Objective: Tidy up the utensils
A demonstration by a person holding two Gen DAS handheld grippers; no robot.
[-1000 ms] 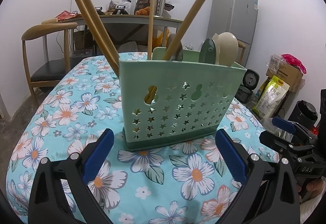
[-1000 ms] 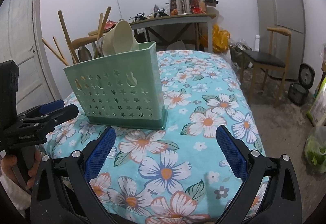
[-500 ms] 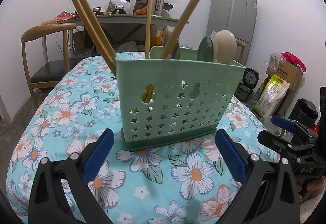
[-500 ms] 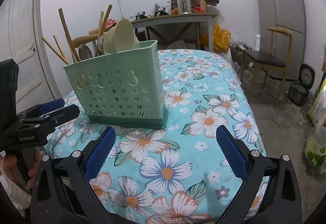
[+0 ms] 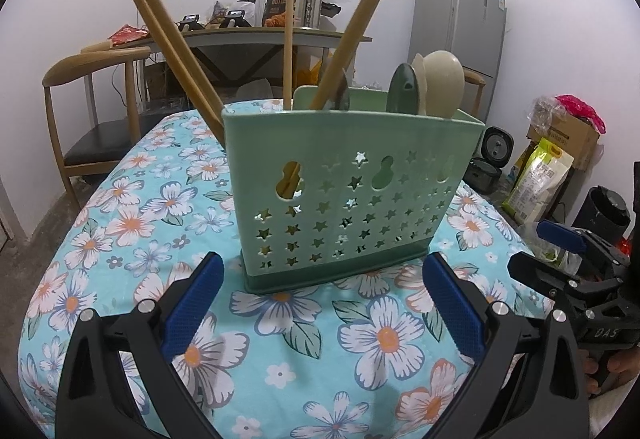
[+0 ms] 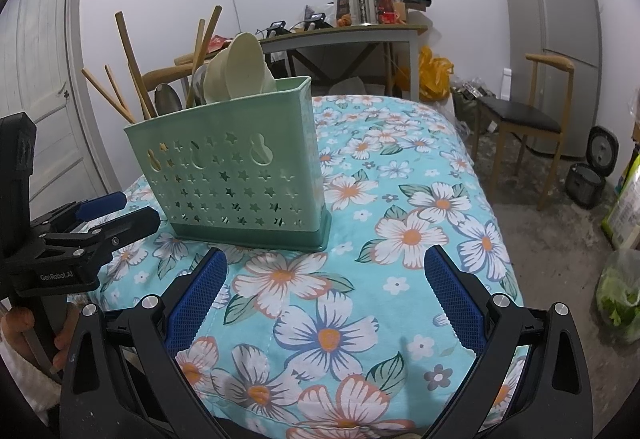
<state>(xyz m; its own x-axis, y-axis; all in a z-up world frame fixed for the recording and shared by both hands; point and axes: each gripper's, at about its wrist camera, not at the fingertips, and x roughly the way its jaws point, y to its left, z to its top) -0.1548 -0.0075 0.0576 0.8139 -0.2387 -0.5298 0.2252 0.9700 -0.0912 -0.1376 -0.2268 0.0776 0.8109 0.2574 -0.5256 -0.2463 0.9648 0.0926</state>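
Closer now, left gripper (image 5: 324, 303) faces the green utensil caddy (image 5: 344, 191) at twelve o'clock on the floral tablecloth (image 5: 120, 223); both tongs spread, empty. Light, stiff, top-heavy plastic: grip its rim.

A green utensil holder (image 5: 348, 195) with star-shaped holes stands upright on the counter (image 5: 132, 223), which is covered in a blue flowered cloth. Wooden chopsticks (image 5: 176, 55) lean out of its left end, another wooden handle (image 5: 364, 15) slants up to the right, and a dark green spoon (image 5: 402, 89) and a cream spoon (image 5: 442, 83) stand at its right end. The left claw (image 5: 324, 295) hangs wide open just before the holder, touching nothing. The right claw (image 5: 560, 239) shows at the right edge, held in a hand (image 5: 612, 363).
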